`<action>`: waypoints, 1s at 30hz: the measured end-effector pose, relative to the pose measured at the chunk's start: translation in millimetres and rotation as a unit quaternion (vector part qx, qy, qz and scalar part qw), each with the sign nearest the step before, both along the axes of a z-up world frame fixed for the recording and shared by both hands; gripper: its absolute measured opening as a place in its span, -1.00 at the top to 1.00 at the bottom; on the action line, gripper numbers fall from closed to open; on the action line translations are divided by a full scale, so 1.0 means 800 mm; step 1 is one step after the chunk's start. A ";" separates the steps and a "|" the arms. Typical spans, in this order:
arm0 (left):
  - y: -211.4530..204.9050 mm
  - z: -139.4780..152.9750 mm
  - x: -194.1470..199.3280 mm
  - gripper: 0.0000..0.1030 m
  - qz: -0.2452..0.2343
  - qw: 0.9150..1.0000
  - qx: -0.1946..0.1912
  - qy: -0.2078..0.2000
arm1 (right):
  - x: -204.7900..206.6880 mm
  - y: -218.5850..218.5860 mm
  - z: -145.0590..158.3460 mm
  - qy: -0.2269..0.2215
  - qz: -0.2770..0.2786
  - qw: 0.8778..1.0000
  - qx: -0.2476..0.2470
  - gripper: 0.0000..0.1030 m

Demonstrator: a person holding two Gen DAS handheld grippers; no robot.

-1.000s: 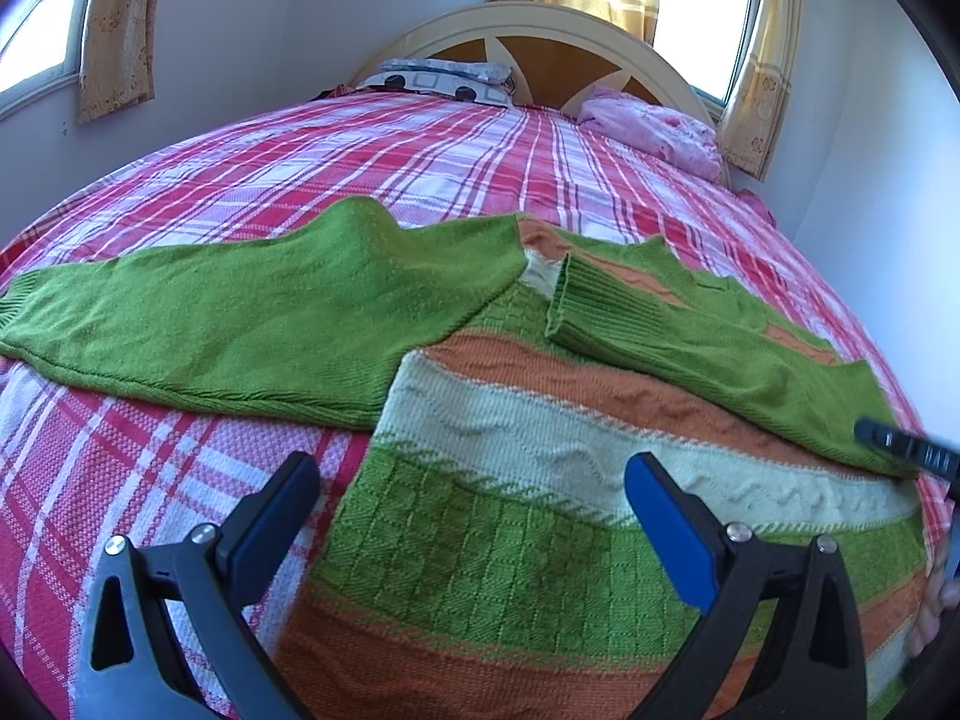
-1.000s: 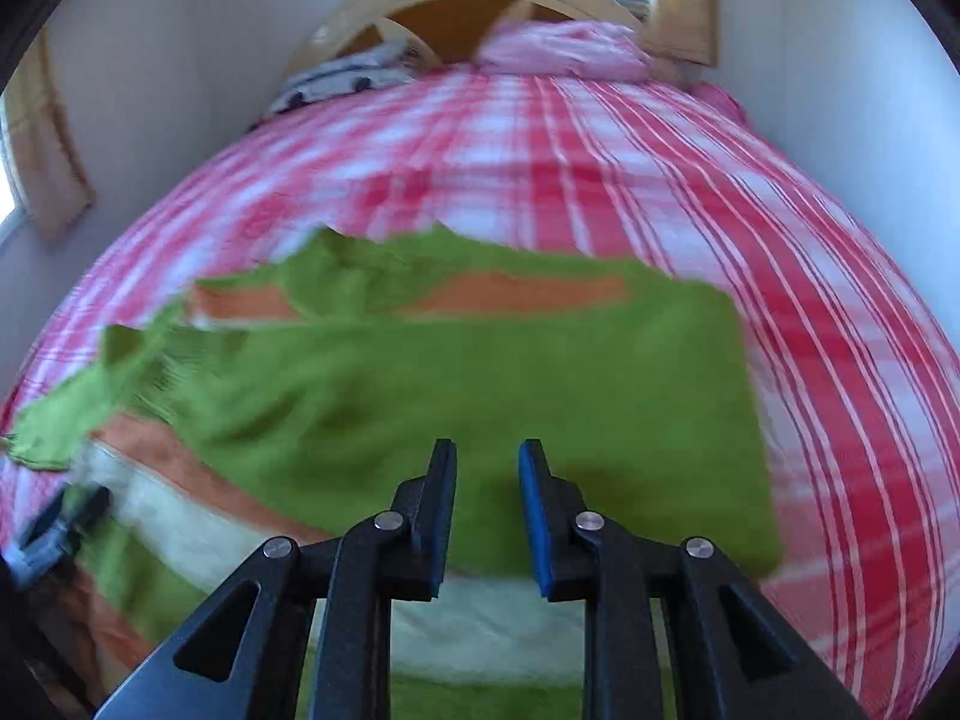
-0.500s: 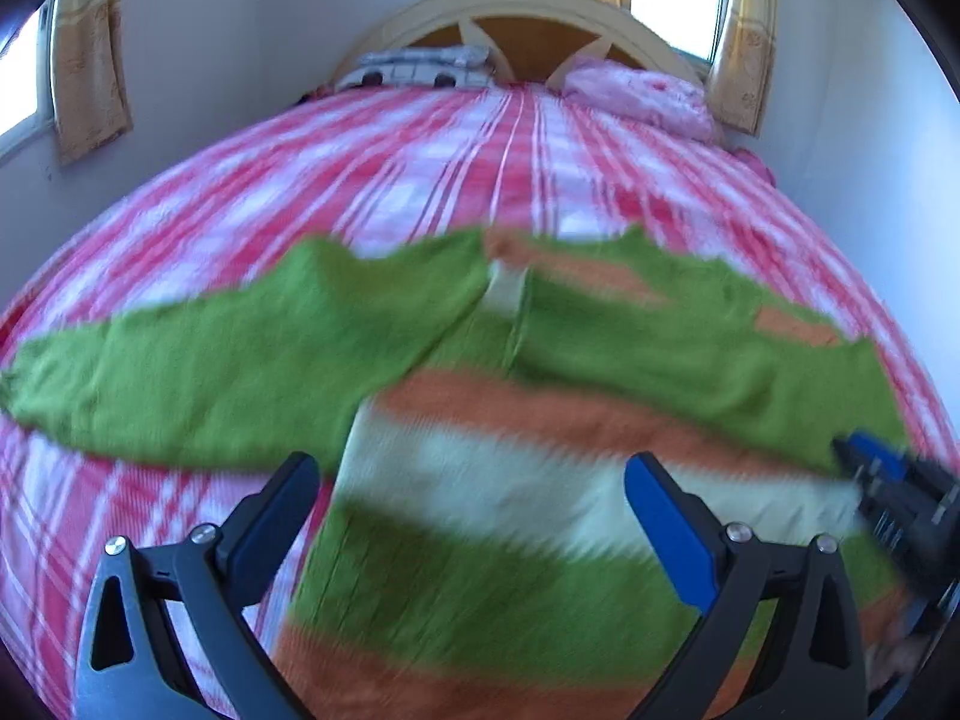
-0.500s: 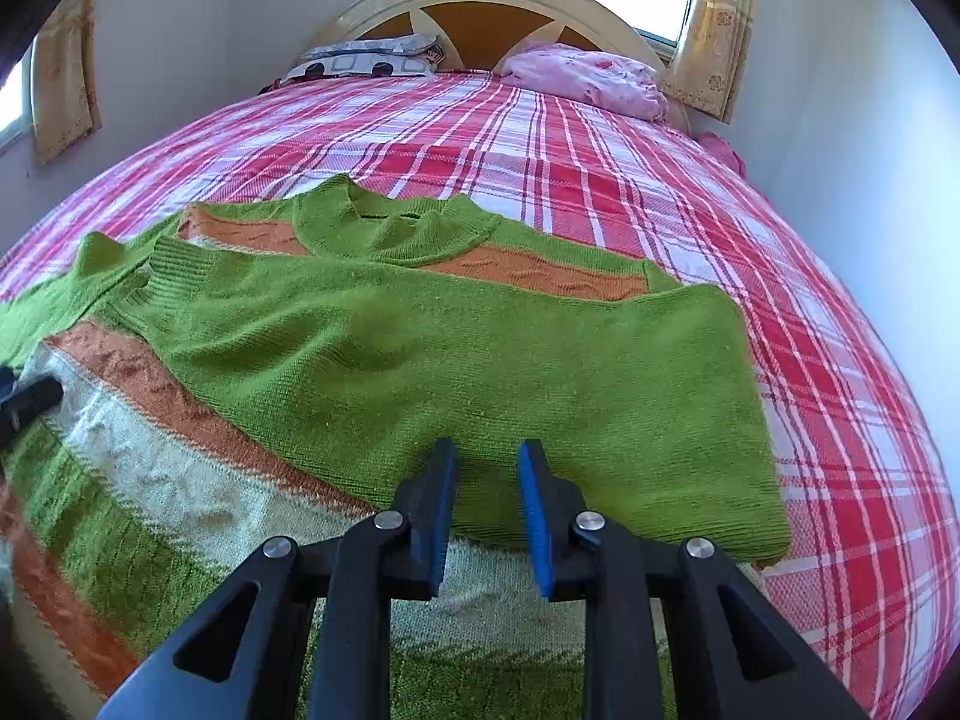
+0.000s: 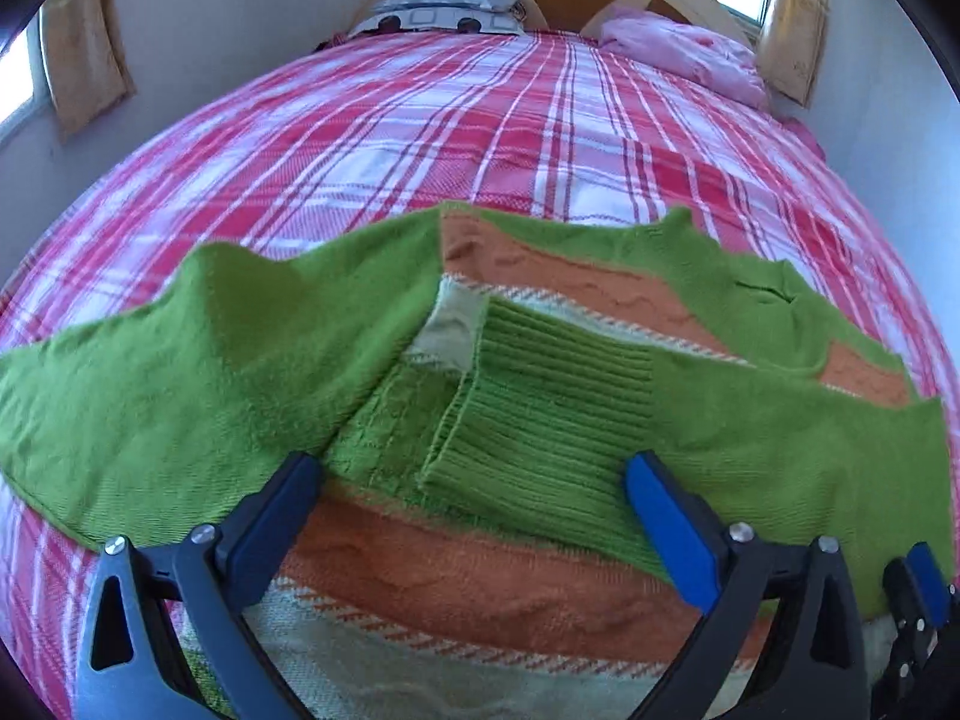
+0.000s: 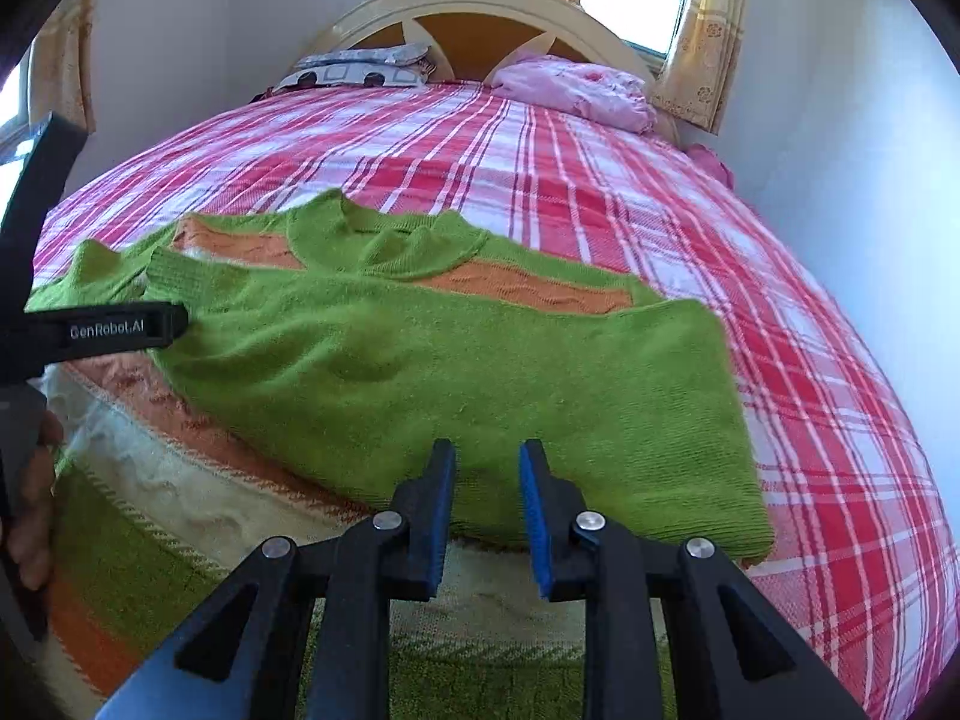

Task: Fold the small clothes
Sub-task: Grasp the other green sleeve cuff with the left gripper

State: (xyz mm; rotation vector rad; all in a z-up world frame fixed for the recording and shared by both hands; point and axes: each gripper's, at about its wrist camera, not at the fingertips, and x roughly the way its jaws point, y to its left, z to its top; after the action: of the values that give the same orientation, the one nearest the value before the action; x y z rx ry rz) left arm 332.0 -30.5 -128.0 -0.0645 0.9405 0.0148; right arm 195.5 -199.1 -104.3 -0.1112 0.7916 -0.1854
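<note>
A knitted sweater (image 5: 480, 588) with green, orange and white bands lies flat on the bed. One green sleeve (image 6: 450, 360) is folded across its chest, and its ribbed cuff (image 5: 540, 414) ends near the middle. The other sleeve (image 5: 180, 372) lies spread out to the left. My left gripper (image 5: 468, 468) hovers open and wide just above that cuff; one of its fingers (image 6: 120, 327) shows in the right wrist view. My right gripper (image 6: 487, 450) sits over the folded sleeve's near edge, jaws a narrow gap apart with nothing between them.
The bed has a red and white plaid cover (image 5: 540, 138). At its head are a patterned pillow (image 6: 360, 69), a pink bundle (image 6: 576, 90) and a curved headboard (image 6: 480, 18). A wall (image 6: 852, 180) runs close along the right side. A hand (image 6: 30, 498) shows at the left edge.
My left gripper has moved forward over the sweater, from above its lower bands to the folded sleeve's cuff. The right gripper has stayed over the sleeve's edge, with its gap unchanged.
</note>
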 end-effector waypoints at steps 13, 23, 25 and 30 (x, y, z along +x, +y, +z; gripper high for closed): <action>0.018 0.014 -0.017 -1.00 -0.022 1.000 -0.009 0.004 | 0.016 -0.058 -0.008 0.022 -0.089 0.996 0.021 0.24; 0.305 0.061 -0.113 -1.00 0.196 0.974 -0.064 -0.090 | 0.008 -0.069 -0.009 0.009 -0.094 0.995 0.043 0.11; 0.372 0.064 -0.120 -1.00 0.253 0.960 -0.068 -0.095 | 0.009 -0.067 -0.009 0.009 -0.094 0.995 0.041 0.11; 0.469 0.041 -0.124 -0.73 0.337 0.931 -0.106 -0.089 | 0.011 -0.063 -0.010 0.013 -0.095 0.995 0.017 0.10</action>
State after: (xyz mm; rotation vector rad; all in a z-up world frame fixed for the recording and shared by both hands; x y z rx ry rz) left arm 232.7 344.6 -95.4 -0.5798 0.6974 0.5357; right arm 204.0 -249.1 -112.0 -0.0065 0.8309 -0.3518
